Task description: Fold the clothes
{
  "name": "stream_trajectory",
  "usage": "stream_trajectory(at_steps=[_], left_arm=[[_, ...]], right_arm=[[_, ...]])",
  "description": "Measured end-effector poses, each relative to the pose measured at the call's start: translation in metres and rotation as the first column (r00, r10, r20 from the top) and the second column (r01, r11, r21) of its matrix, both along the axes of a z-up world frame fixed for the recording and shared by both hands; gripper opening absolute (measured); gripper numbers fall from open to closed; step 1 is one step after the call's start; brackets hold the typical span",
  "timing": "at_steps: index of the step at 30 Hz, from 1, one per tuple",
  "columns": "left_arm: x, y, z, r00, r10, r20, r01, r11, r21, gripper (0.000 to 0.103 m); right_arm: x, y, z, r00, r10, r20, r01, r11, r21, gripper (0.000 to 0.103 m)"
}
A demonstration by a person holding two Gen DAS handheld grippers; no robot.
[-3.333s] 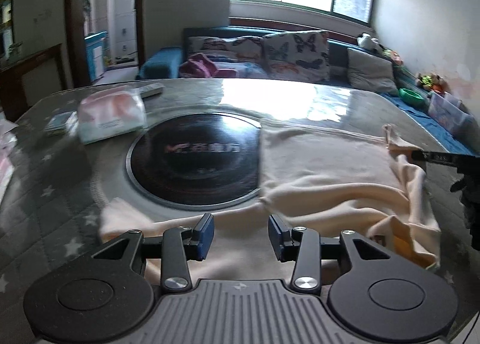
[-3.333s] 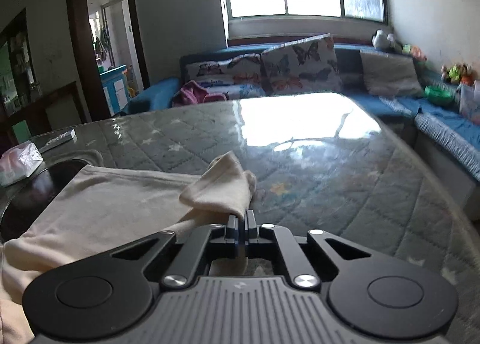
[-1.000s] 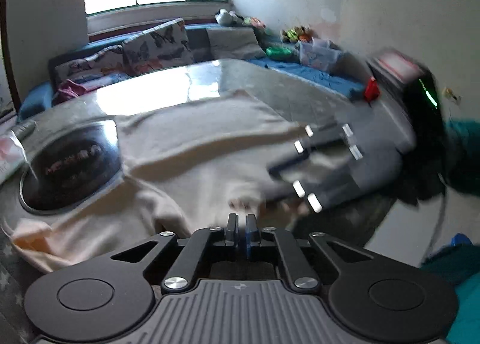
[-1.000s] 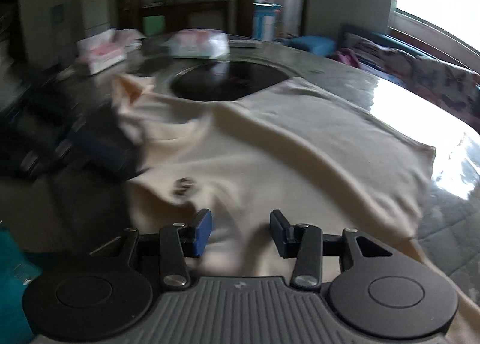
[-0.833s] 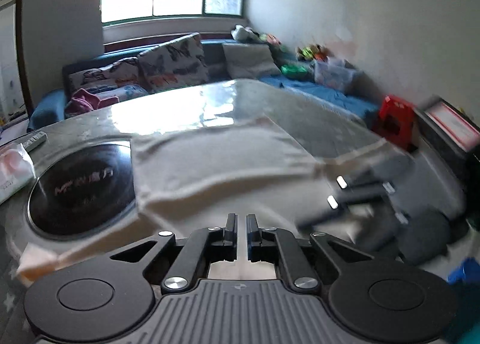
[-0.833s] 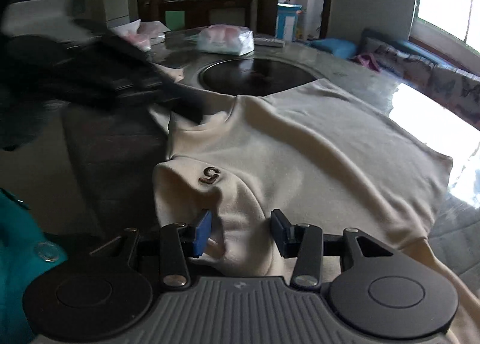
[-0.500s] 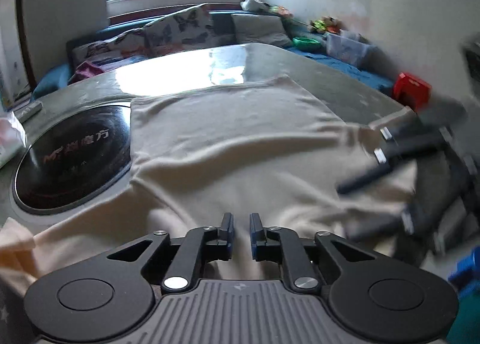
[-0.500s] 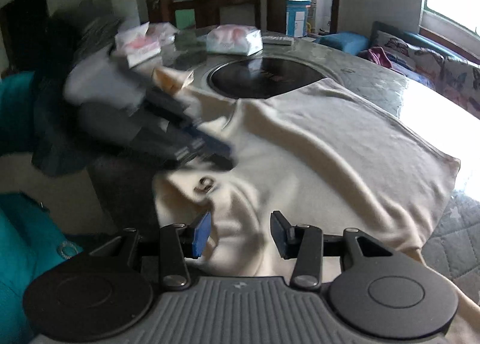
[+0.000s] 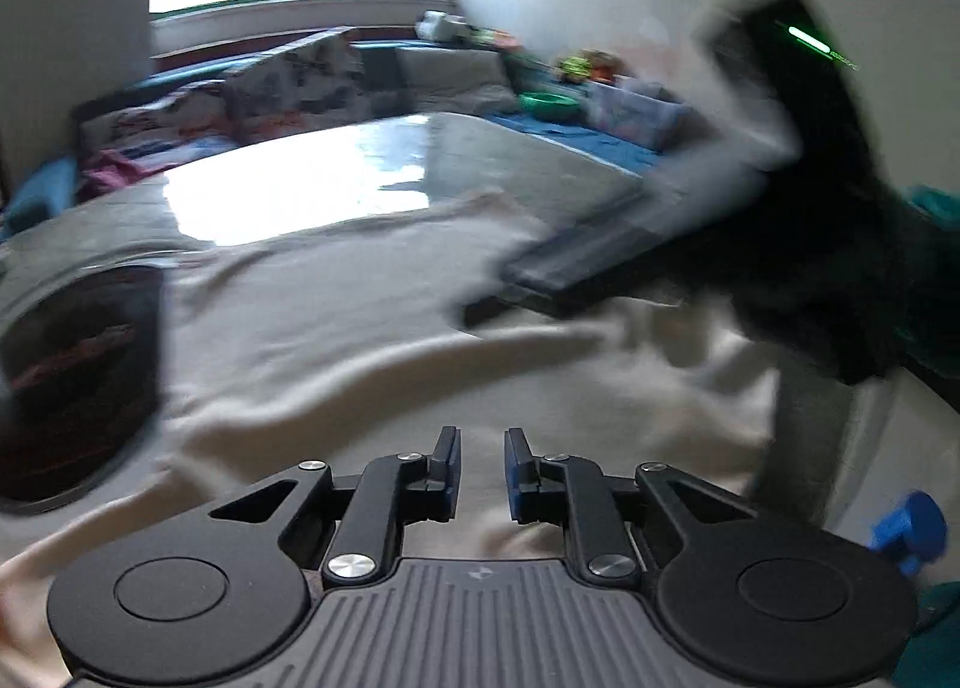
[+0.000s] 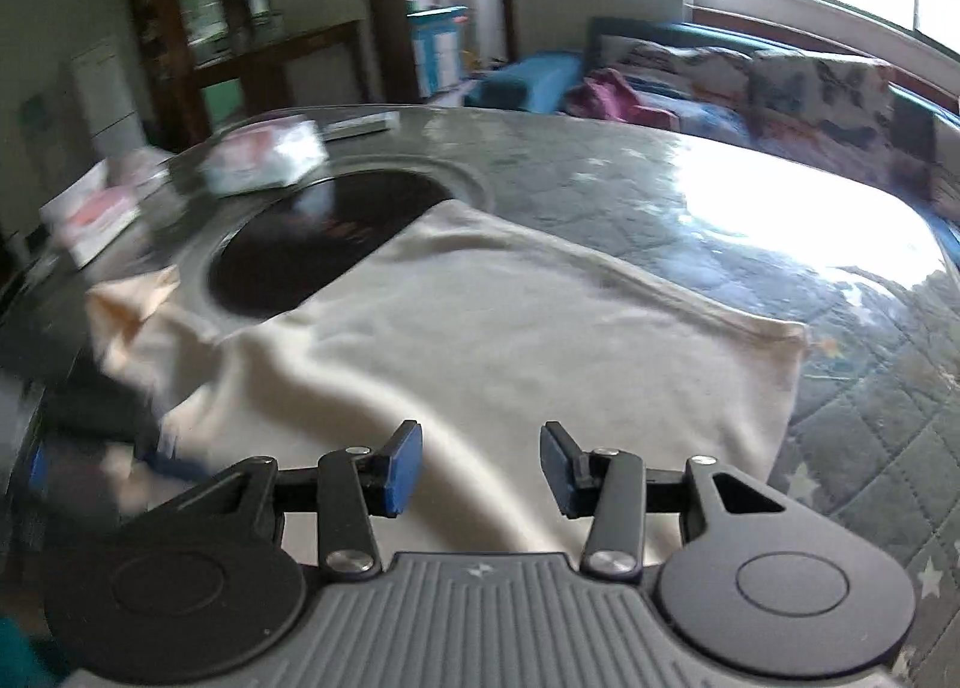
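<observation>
Since half a second ago the left gripper (image 9: 482,463) has parted its jaws from a narrow slit to a small gap, with nothing between them; the right gripper (image 10: 480,469) has swung so that its view now takes in the far edge of the cloth rather than the collar end.

Cream garment (image 10: 510,340) lies spread on the quilted, glass-topped table (image 10: 720,220), one edge overlapping the round black cooktop inset (image 10: 318,238). A long fold or sleeve (image 9: 420,370) runs across the cloth in the left wrist view (heavily motion-blurred, detail uncertain).

Left gripper: jaws slightly apart, hovering just above the near part of the garment. Right gripper: jaws wide apart, empty, low over the garment's near edge.

Right gripper body shows as a dark blurred shape (image 9: 600,268) above the cloth in the left wrist view. Left gripper is only a dark smear (image 10: 90,436) at the left of the right wrist view.

Tissue packs (image 10: 264,159) sit on the table beyond the cooktop. Sofa with patterned cushions (image 10: 810,81) stands behind the table, under the window.
</observation>
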State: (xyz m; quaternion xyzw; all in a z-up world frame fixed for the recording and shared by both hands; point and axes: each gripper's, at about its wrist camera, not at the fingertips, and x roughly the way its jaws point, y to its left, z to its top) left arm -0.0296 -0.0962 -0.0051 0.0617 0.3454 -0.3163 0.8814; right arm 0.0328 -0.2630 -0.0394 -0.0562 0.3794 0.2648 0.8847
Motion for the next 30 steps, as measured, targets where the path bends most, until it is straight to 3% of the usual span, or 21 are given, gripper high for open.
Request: stream_trajectory(at_steps=[8, 13, 17, 19, 25, 30], left_arm=[[-0.014, 0.006, -0.003, 0.994, -0.069, -0.079, 0.065, 0.996, -0.060, 0.015], [-0.022, 0.010, -0.005, 0.985, -0.115, -0.126, 0.102, 0.990, -0.101, 0.018], [-0.024, 0.019, -0.006, 0.991, -0.066, -0.117, 0.056, 0.995, -0.088, 0.021], [-0.025, 0.024, -0.006, 0.993, -0.038, -0.110, 0.030, 0.996, -0.080, 0.028], [-0.028, 0.038, -0.006, 0.995, 0.045, -0.089, -0.050, 0.997, -0.057, 0.029], [-0.029, 0.051, -0.003, 0.990, 0.121, -0.075, -0.125, 0.991, -0.056, 0.032]], right_arm=[[0.051, 0.007, -0.023, 0.996, -0.094, -0.003, 0.093, 0.995, -0.039, 0.046], [0.067, 0.017, -0.027, 0.995, -0.096, 0.025, 0.097, 0.993, -0.072, 0.056], [0.070, 0.023, -0.028, 0.995, -0.096, 0.038, 0.099, 0.991, -0.092, 0.058], [0.071, 0.025, -0.028, 0.994, -0.099, 0.037, 0.103, 0.991, -0.091, 0.059], [0.072, 0.024, -0.028, 0.994, -0.106, 0.037, 0.110, 0.988, -0.109, 0.068], [0.064, 0.028, -0.028, 0.994, -0.099, 0.054, 0.105, 0.989, -0.107, 0.069]])
